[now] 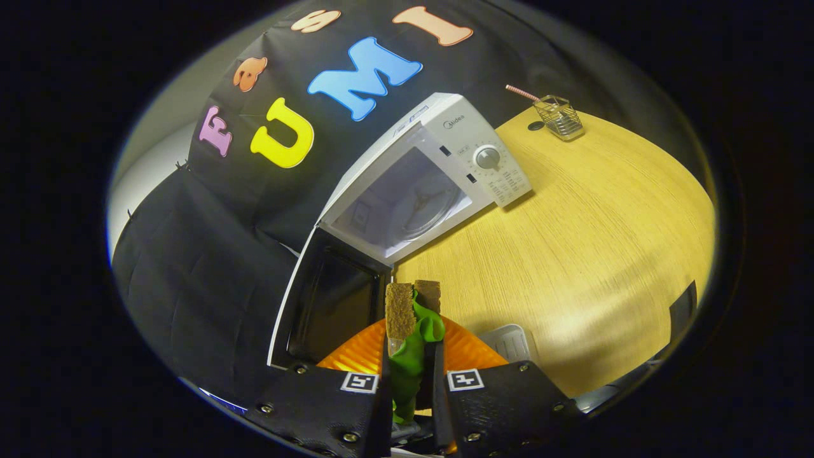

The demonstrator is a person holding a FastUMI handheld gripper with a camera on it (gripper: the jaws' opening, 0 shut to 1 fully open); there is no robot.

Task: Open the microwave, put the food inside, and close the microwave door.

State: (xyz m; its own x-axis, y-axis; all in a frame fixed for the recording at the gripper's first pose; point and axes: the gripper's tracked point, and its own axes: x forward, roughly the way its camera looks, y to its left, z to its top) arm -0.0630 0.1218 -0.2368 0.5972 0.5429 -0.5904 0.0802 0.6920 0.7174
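A: Microwave (439, 172) is sitting on the wooden table (591, 254), door (324, 305) swinging wide open, hanging out on the near side. Cavity with the glass turntable (413, 210) is showing.

B: And the food?

A: Green food item (416, 346), soft-looking, can't tell exactly what it is. The gripper (413, 302) is holding it: fingers closed in narrow, both pressing on it, one on each side. It's sticking up between them and trailing down toward the gripper body.

B: Where is it relative to the oven?

A: Just short of the cavity mouth, right beside the inner edge of the open door. An orange plate (362, 353) is lying under the fingers, below the food. Looks like the food is hanging above the plate, not resting on it, but I can't say for sure.

B: So which step?

A: Judging it as the carry-in. Door is already open, food isn't inside yet.

B: Tips for doing it well?

A: Keep the squeeze steady, since the item looks floppy and could slip. Aim for the middle of the turntable, go in low enough to clear the top of the opening, and stay off the door edge, which is sitting very near the left finger.

B: Hand pose?

A: Gripper is pointing forward toward the opening, and the view is rolled, so the microwave is looking tilted. Fingers are roughly level with the cavity floor, I'd guess. The holding hand itself isn't something I can describe.

B: Anything else?

A: Wire basket (559, 117) with a straw (523, 93), far across the table, well apart. Not relevant.
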